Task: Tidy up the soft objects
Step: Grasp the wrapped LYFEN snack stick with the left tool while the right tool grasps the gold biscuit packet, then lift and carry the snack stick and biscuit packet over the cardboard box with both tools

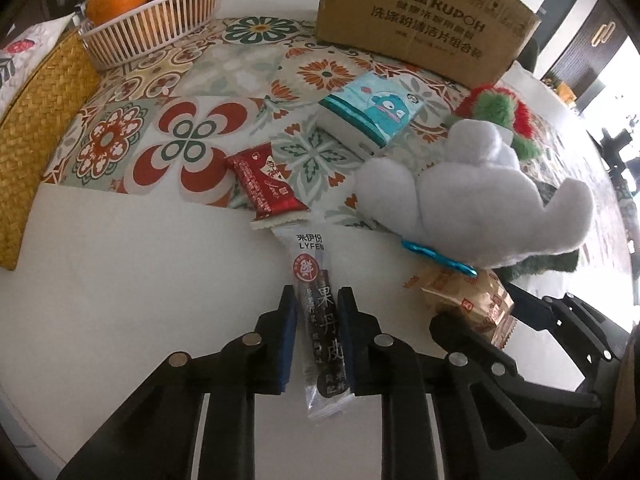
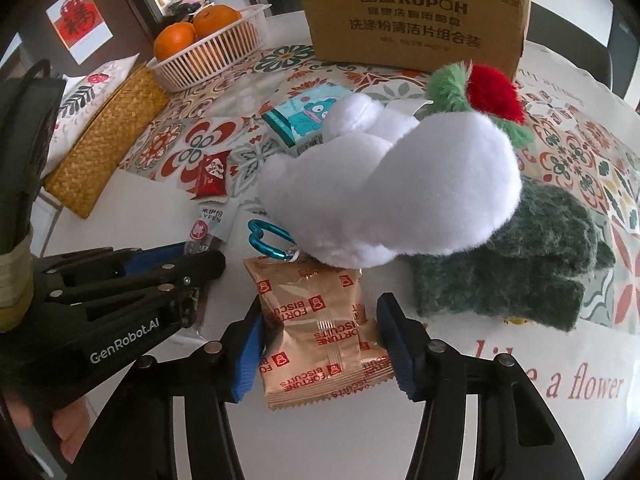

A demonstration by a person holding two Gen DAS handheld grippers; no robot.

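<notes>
My left gripper [image 1: 316,296] is shut on a long clear-and-dark snack strip [image 1: 320,320] that lies on the white table, one pad on each side of it. My right gripper [image 2: 320,304] straddles a gold biscuit packet [image 2: 320,332], and its blue pads touch both side edges. A white plush toy [image 2: 380,192] with a turquoise clip [image 2: 268,240] lies just beyond that packet. Behind it are a red-and-green fluffy toy [image 2: 480,92] and a dark green fuzzy cloth [image 2: 520,264]. The left gripper [image 2: 192,268] shows at the left in the right wrist view.
A cardboard box [image 1: 420,20] stands at the back of the patterned tablecloth [image 1: 180,132]. A white basket [image 1: 152,36] with oranges and a woven yellow mat [image 1: 44,140] lie at the left. A teal tissue pack [image 1: 372,120] and a red snack packet [image 1: 264,180] lie mid-table.
</notes>
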